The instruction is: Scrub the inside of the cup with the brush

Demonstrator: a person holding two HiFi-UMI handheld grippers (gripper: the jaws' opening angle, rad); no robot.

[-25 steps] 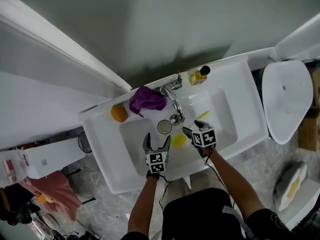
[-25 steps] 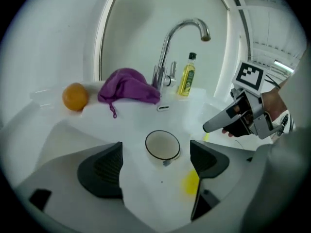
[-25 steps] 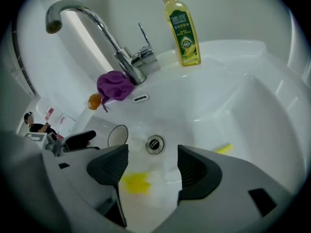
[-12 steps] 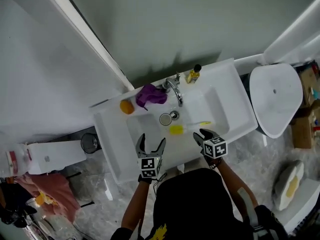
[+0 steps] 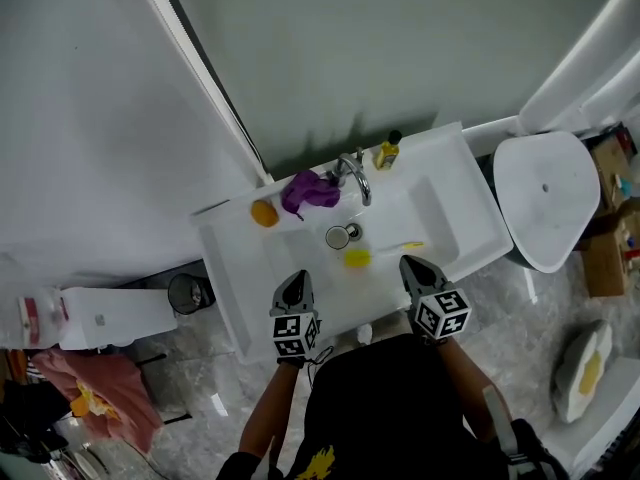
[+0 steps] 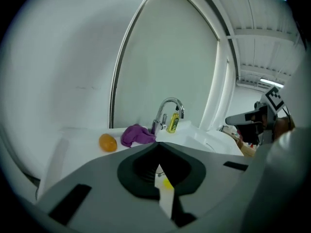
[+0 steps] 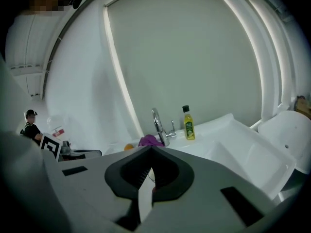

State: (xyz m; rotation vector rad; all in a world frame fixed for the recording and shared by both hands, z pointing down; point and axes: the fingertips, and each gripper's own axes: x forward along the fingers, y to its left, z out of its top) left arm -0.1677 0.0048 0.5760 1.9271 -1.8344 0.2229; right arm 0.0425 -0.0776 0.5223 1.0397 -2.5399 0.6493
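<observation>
A grey-green wall (image 5: 400, 58) and a marbled floor (image 5: 200, 378) bound the room. A white sink (image 5: 470, 218) stands against the wall, with a white toilet (image 5: 545, 203) just beside it on the right.

On the sink's rear ledge, from left to right:
- an orange object (image 5: 264, 213);
- a crumpled purple cloth (image 5: 308, 192), touching the faucet base;
- a chrome faucet (image 5: 355, 176), its spout arching over the basin;
- a yellow bottle (image 5: 387, 151) with a black cap.

The left hand-held gripper (image 5: 296, 280) and the right hand-held gripper (image 5: 413, 265) are over the sink's front edge, well apart. The jaws of both have just closed. They stand together with nothing between them.

The cup (image 5: 338, 236) stands upright in the basin below the spout, mouth up, with a pale rim and a darker inside. The brush (image 5: 358, 258) lies just beside it, its yellow head nearest the cup and its thin handle pointing right. Nothing covers either.
</observation>
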